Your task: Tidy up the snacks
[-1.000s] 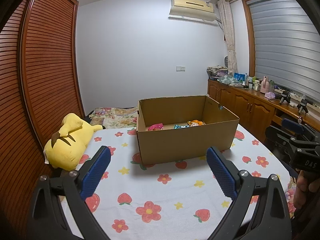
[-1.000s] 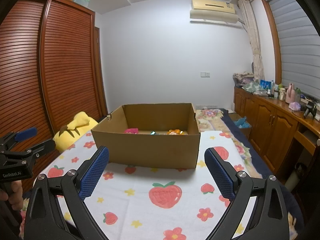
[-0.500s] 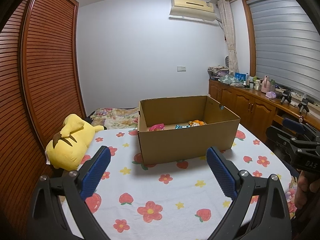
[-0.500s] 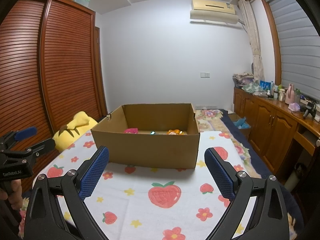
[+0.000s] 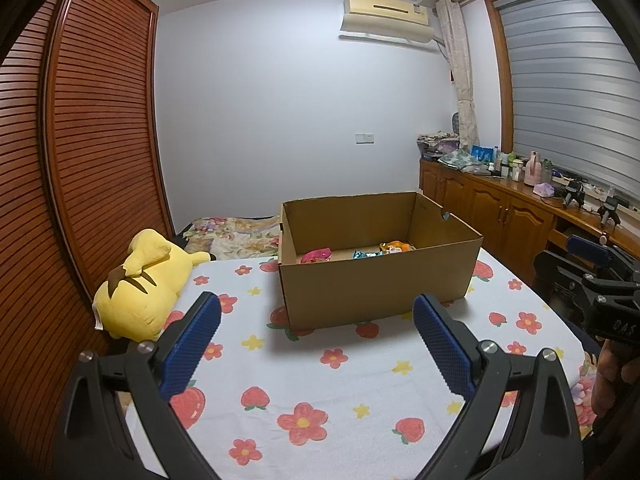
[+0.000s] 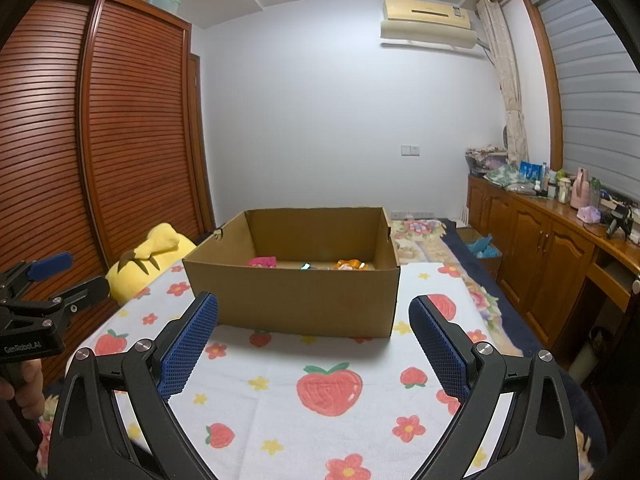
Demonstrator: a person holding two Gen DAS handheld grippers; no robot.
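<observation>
An open cardboard box (image 5: 376, 284) stands on the flowered cloth; it also shows in the right wrist view (image 6: 296, 300). Inside lie a pink snack (image 5: 317, 256), a teal snack (image 5: 366, 254) and an orange snack (image 5: 394, 247); the right wrist view shows the pink (image 6: 262, 262), teal (image 6: 306, 267) and orange snack (image 6: 350, 265) too. My left gripper (image 5: 318, 340) is open and empty, held back from the box's near side. My right gripper (image 6: 314, 338) is open and empty, also short of the box.
A yellow plush toy (image 5: 144, 284) lies left of the box by the slatted wardrobe (image 5: 80, 160). A wooden cabinet (image 6: 560, 248) with bottles runs along the right. The flowered cloth (image 6: 320, 400) covers the surface; its edges fall off at both sides.
Both grippers stay open. The views shift only slightly; the box and snacks have not moved.
</observation>
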